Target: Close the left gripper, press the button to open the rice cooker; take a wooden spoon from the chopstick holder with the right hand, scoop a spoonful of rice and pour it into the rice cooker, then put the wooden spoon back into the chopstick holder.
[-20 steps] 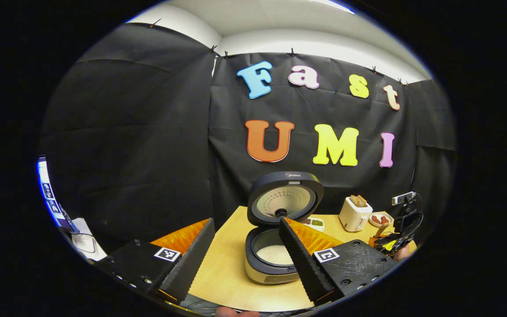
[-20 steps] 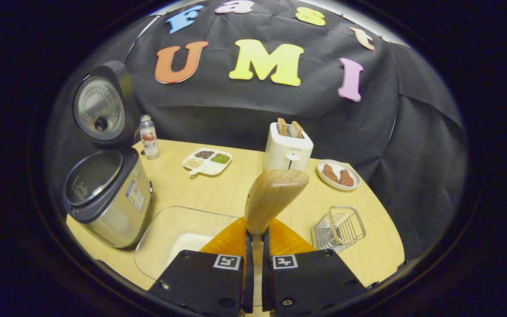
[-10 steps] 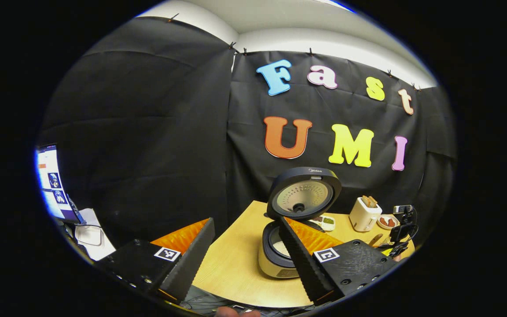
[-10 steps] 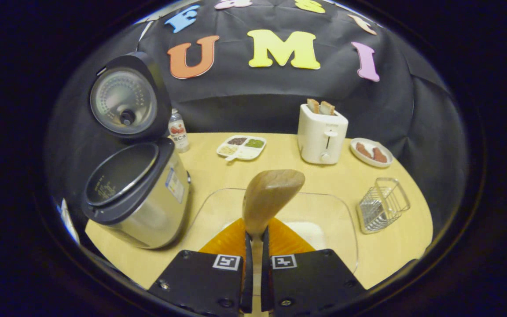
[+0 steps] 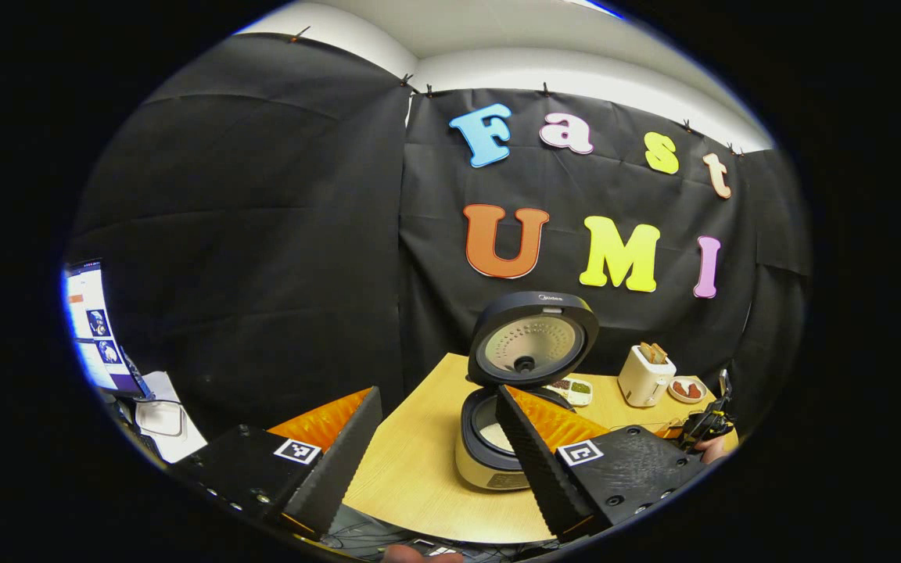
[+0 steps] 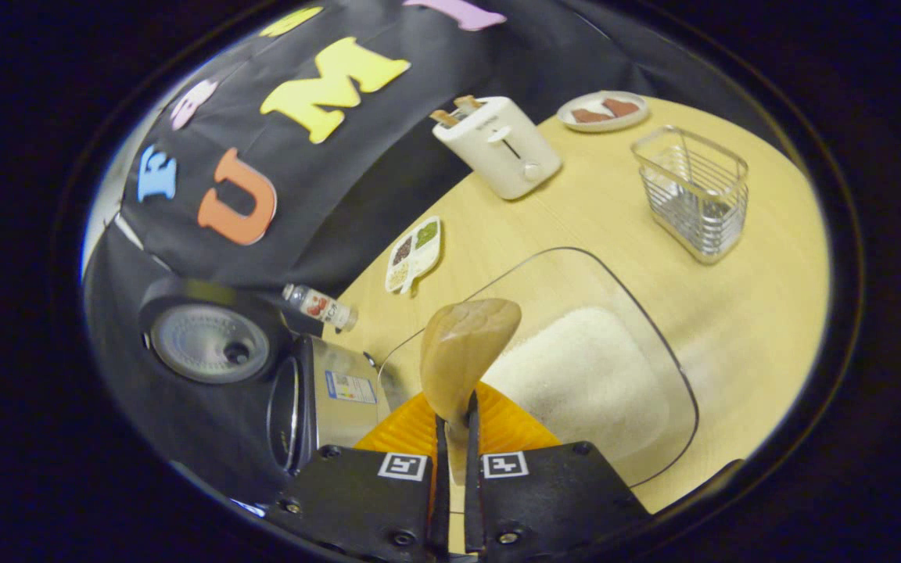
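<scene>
Your right gripper (image 6: 451, 407) pinches the wooden spoon (image 6: 462, 352) over the rice tray (image 6: 658, 344), left gripper (image 5: 439, 446) wide apart; tilt further and rice could spill onto the table (image 6: 755, 258).

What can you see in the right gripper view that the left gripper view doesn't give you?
Right gripper view alone: the right gripper shut on the wooden spoon, the clear dish of rice, the wire chopstick holder, a small bottle.
Left gripper view alone: the left gripper standing open, a lit screen.
Both: the open rice cooker, toaster, sectioned dish and plate.
</scene>
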Demonstrator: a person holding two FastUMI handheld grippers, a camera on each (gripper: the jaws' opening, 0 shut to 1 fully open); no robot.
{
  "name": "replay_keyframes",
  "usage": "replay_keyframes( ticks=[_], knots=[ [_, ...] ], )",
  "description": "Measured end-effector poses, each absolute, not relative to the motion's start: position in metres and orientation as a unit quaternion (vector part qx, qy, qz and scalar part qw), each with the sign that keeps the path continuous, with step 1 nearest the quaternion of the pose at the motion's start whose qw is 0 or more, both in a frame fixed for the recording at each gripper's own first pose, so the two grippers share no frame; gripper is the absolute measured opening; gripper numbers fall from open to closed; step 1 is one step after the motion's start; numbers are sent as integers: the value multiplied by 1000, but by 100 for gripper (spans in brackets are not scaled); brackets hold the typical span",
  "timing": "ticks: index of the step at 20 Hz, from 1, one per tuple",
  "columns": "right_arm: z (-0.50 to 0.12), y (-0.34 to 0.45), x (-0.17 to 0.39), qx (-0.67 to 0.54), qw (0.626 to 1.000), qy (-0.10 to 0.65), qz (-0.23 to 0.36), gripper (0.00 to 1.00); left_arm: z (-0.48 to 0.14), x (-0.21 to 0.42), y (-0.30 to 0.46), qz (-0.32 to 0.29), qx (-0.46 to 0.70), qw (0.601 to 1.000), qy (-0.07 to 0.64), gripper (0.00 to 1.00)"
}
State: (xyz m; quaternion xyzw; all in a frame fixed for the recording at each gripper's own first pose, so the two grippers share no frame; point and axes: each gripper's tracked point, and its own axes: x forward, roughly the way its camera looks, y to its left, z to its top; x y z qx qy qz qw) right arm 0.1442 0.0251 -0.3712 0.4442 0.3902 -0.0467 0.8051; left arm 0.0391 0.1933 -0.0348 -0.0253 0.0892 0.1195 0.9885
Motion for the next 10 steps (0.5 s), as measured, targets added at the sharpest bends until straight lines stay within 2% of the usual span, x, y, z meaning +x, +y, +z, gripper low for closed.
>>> replay_keyframes(
  ticks=[4, 10],
  knots=[
    [-360, 5, 140, 539, 761, 360, -45, 13, -27, 44, 175, 105, -41, 990, 83, 95],
    [-300, -25, 138, 556, 769, 313, -35, 12, -29, 50, 150, 80, -42, 993, 78, 95]
  ],
)
